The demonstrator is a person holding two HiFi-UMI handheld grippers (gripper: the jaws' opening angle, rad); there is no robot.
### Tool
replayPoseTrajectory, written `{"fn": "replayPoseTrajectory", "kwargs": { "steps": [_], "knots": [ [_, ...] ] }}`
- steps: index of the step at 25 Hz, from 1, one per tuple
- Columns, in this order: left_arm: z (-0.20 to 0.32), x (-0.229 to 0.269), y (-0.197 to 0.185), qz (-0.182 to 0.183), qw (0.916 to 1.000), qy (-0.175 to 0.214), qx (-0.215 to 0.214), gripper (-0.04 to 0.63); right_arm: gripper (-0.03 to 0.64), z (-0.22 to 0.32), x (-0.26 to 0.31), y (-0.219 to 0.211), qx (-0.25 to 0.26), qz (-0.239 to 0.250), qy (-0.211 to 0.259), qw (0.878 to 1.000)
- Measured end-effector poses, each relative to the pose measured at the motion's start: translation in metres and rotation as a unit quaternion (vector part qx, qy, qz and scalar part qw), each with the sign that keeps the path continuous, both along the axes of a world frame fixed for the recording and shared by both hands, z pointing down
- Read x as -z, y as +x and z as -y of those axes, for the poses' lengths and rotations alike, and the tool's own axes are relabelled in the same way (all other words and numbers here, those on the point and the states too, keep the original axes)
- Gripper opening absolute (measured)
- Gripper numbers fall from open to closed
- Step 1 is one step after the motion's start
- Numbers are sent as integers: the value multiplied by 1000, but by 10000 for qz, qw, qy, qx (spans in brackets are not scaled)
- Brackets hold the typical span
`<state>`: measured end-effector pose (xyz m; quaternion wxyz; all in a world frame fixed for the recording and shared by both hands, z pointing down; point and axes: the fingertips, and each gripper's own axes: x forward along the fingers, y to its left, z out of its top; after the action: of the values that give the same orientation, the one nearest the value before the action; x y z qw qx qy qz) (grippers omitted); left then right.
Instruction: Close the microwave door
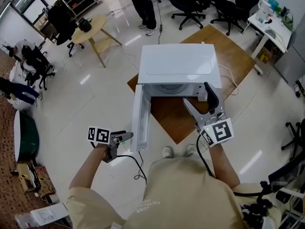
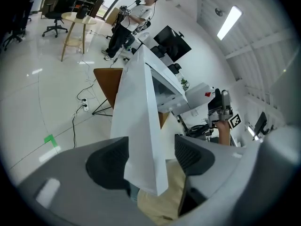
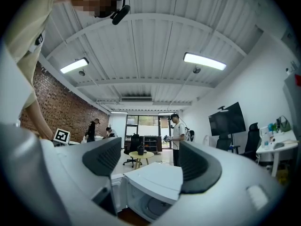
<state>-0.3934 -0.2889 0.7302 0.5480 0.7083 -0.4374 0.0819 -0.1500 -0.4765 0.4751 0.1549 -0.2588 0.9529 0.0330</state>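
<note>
My left gripper point(image 1: 125, 137) is at the door's point(image 1: 139, 120) free edge, jaws apart with that edge between them, and I can see a gap on one side, so no clamp. The door stands wide open off the microwave's point(image 1: 178, 66) left front, long side pointing straight out at me. Right gripper point(image 1: 195, 93) hovers at the microwave's front, jaws spread and empty. It all sits on a brown table point(image 1: 236, 56) over a glossy white floor point(image 1: 86, 99), with office chairs point(image 1: 190, 4) at the back.
</note>
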Motion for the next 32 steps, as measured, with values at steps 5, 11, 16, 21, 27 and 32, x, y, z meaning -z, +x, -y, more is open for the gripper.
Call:
{"fn": "replayPoseTrajectory", "kwargs": {
  "steps": [5, 11, 16, 21, 27, 32],
  "knots": [
    [2, -5, 4, 212, 9998, -22, -23, 158, 370, -4, 7, 5, -122, -55, -29, 9999],
    [12, 3, 29, 115, 9997, 84, -208, 98, 368, -1, 6, 14, -238, -71, -105, 9996],
    [28, 0, 58, -235, 9997, 70, 21, 100, 349, 0, 3, 18, -192, -24, -174, 9997],
    [51, 1, 93, -426, 9990, 100, 70, 107, 347, 4, 4, 29, -312, -42, -238, 9992],
    [86, 9, 131, -558, 9965, 227, 572, 109, 347, 4, 10, 41, -472, -52, -265, 9985],
    [120, 9, 153, -612, 9915, 253, 1117, 107, 344, 7, 8, 53, -582, -81, -303, 9978]
  ]
}}
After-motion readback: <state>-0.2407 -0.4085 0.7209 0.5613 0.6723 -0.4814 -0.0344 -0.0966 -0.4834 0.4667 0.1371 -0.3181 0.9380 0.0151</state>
